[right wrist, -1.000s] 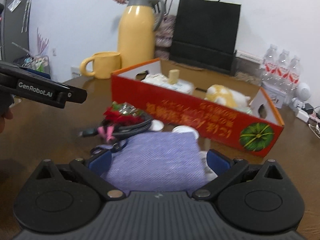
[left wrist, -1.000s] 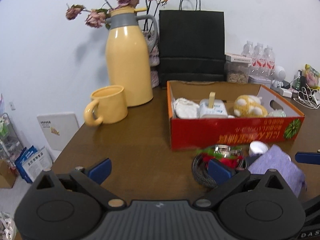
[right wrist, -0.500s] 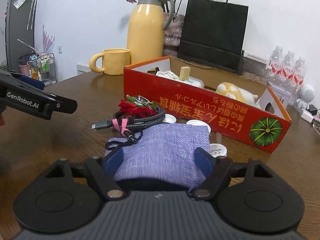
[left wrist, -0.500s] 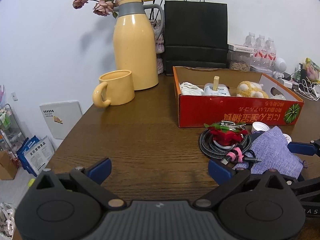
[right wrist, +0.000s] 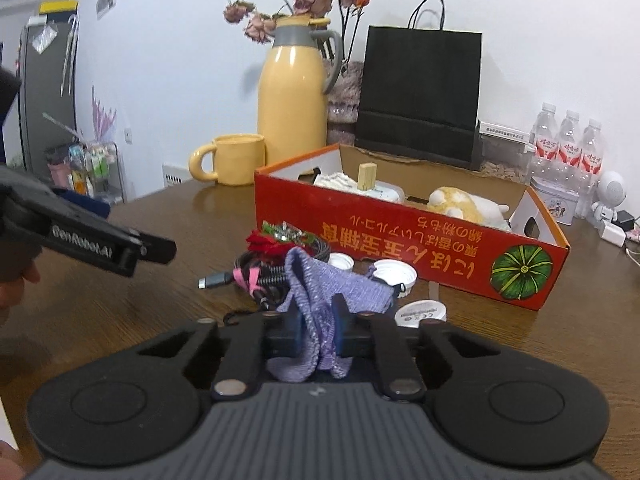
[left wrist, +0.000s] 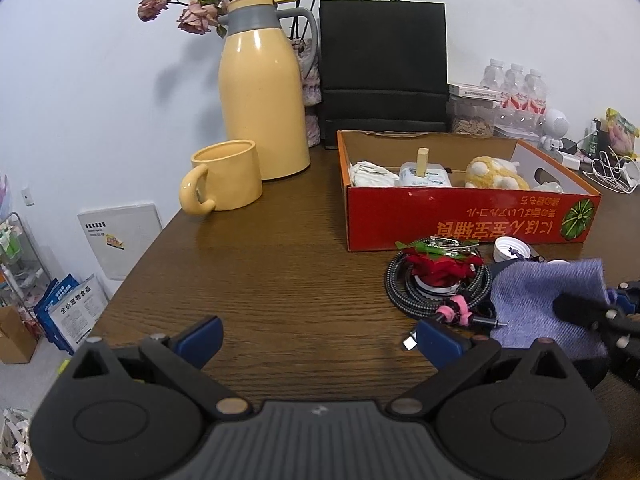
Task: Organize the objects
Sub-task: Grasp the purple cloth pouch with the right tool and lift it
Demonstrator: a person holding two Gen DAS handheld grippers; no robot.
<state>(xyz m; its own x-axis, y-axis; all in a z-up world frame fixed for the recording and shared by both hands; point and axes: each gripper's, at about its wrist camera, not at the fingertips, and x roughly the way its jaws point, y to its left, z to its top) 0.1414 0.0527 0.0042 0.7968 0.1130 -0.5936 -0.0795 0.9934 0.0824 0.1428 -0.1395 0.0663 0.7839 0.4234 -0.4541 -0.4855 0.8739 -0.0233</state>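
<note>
My right gripper (right wrist: 316, 330) is shut on a purple woven cloth (right wrist: 320, 296), which bunches up between the blue pads just above the wooden table (right wrist: 520, 352). In the left wrist view the same cloth (left wrist: 548, 300) hangs from the right gripper (left wrist: 616, 300) at the far right. Behind it lie a coiled black cable (left wrist: 400, 292) with a pink tie, a red rose (left wrist: 436, 268) and white caps (right wrist: 394, 274). A red cardboard box (right wrist: 400, 236) holds a plush toy (right wrist: 464, 204) and other items. My left gripper (left wrist: 316, 338) stands open over bare table.
A yellow jug (left wrist: 262, 104) with dried flowers and a yellow mug (left wrist: 226, 176) stand at the back left. A black paper bag (left wrist: 382, 72) is behind the box. Water bottles (right wrist: 568, 148) and chargers are at the back right. The table edge drops off on the left.
My right gripper's jaws have closed from wide open onto the purple cloth and lifted it slightly, bunching it. The left gripper has stayed open and nearly still.
</note>
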